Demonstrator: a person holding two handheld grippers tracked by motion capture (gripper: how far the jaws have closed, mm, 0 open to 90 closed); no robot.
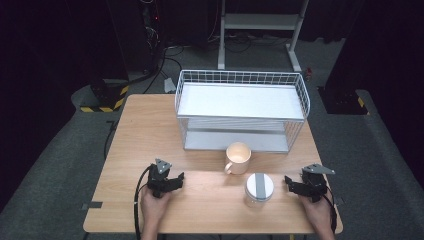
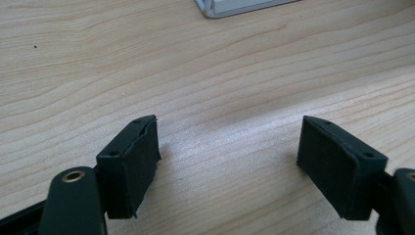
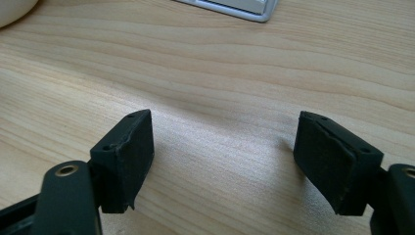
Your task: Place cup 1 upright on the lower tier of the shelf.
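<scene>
Dark floor surrounds the wooden bench point(image 1: 150, 125), bare at frame left. Lower left, the left tool point(image 1: 176, 179) rests released. At centre, a cream mug point(image 1: 238, 157) and lidded jar point(image 1: 259, 188) stand before the wire rack point(image 1: 240, 107). Lower right, the right tool point(image 1: 288, 182) gapes empty.

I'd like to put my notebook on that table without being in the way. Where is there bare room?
The left side of the table, between its edge and the wire rack, is bare wood. A narrow strip lies open right of the rack. It is crowded near the front: mug, lidded jar, left gripper and right gripper.
</scene>
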